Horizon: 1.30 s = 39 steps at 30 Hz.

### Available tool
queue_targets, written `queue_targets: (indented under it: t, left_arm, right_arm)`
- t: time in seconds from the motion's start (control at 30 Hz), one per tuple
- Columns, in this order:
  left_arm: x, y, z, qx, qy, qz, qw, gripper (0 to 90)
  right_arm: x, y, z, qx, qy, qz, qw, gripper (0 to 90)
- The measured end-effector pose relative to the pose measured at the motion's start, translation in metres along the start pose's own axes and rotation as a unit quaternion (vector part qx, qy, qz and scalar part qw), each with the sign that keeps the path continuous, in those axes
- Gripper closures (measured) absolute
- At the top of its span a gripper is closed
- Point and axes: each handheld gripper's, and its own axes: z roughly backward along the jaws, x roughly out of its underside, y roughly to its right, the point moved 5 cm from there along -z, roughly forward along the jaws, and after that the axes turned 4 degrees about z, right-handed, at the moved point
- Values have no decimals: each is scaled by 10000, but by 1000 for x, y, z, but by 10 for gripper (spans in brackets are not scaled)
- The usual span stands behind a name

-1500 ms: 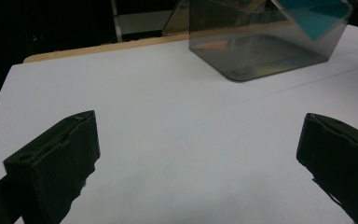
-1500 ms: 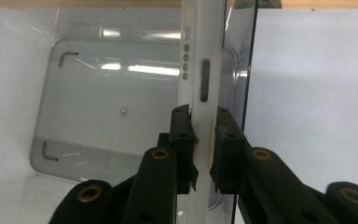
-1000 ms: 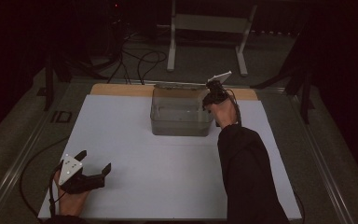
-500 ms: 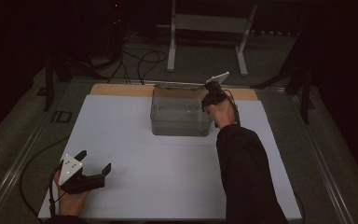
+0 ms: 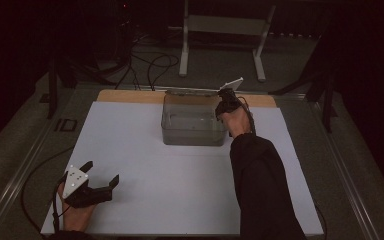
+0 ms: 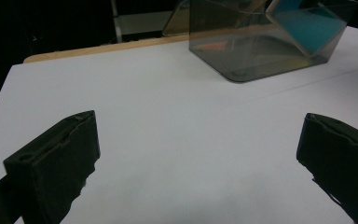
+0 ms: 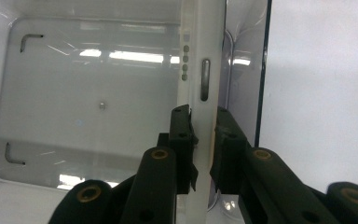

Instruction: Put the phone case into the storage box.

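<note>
A clear plastic box point(image 5: 192, 122) stands open-topped at the back middle of the white table point(image 5: 180, 175). My right gripper point(image 5: 225, 107) reaches down over the box's right end. In the right gripper view that gripper point(image 7: 203, 116) is shut on a slim white device point(image 7: 200, 56), held edge-on, with small dots and a slot-shaped button. The device hangs inside the box next to its right wall, above the box floor point(image 7: 74, 93). Near the front left corner my left gripper point(image 5: 101, 171) rests open with nothing between its jaws. It faces the box point(image 6: 261, 46) across bare table.
A wooden strip point(image 5: 130, 96) runs along the table's back edge. Behind it stand a metal stand point(image 5: 220, 30) and floor cables point(image 5: 150, 65). The person's dark sleeve point(image 5: 260, 185) crosses the right half of the table. A metal rail point(image 5: 25, 165) borders the left side.
</note>
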Motion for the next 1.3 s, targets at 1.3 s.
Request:
queue_targets:
  t: [1.3]
  left_arm:
    - [0, 1, 0, -7, -15, -21, 10000, 1]
  right_arm:
    - [4, -7, 2, 262, 213, 150, 9993, 732]
